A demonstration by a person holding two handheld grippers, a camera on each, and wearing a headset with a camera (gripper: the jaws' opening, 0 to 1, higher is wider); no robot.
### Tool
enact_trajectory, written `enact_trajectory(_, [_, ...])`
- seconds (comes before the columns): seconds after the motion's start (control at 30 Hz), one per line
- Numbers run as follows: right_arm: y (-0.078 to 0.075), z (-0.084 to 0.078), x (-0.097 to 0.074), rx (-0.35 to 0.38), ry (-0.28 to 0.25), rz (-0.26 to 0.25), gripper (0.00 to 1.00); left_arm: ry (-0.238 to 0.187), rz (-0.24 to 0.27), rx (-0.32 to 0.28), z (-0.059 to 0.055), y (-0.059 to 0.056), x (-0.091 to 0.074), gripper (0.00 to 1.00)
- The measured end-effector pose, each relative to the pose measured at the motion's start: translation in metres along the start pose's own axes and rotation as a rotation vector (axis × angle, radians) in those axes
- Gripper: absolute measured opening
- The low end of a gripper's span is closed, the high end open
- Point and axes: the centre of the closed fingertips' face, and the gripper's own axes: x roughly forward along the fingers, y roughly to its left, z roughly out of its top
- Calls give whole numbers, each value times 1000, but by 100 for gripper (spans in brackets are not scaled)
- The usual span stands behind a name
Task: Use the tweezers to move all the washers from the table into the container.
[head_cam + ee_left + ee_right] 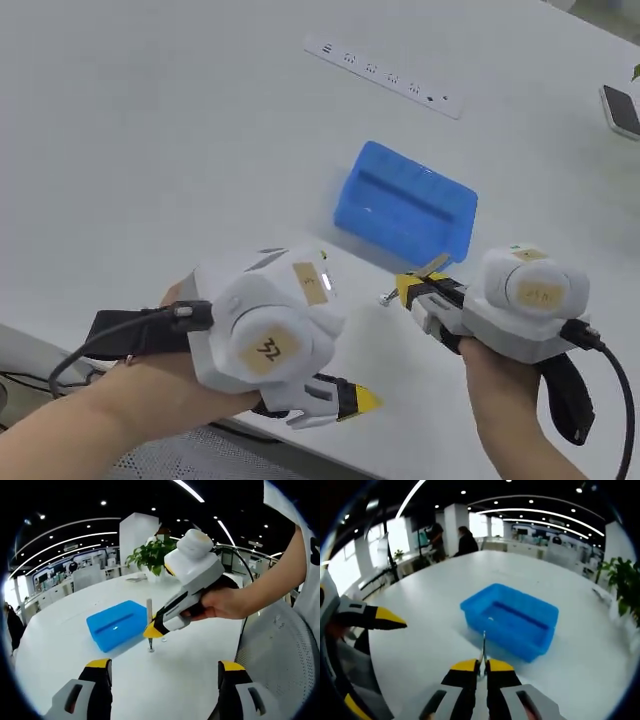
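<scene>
The head view looks steeply down from above onto the white surface (150, 150), with the blue rectangular plastic container (405, 205) near, at 2 o'clock of centre. The left gripper view sits low, facing level across the surface. The right gripper view tilts down from closer. All three share the container.

I see a bright blue container (405, 205) on a plain white tabletop (150, 120). My left tongs (165, 666) and right tongs (483, 666) are white and grey, banded black with yellow tips. The tweezers (483, 644) are silvery metal. The power strip (385, 77) is white.
</scene>
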Motion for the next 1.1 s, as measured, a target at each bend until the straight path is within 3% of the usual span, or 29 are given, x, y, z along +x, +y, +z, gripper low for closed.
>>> enact_trajectory(0.1, [0, -1, 0, -7, -1, -9, 3, -6, -7, -6, 1, -1, 0, 91])
enact_trajectory(0.23, [0, -1, 0, 38, 3, 8, 2, 2, 1, -1, -1, 1, 0, 90])
enact_trajectory(0.7, [0, 22, -17, 52, -42, 17, 2, 16, -18, 22, -3, -5, 2, 90])
enact_trajectory(1.1, [-3, 70, -25, -11, -123, 8, 2, 14, -18, 22, -2, -4, 1, 89])
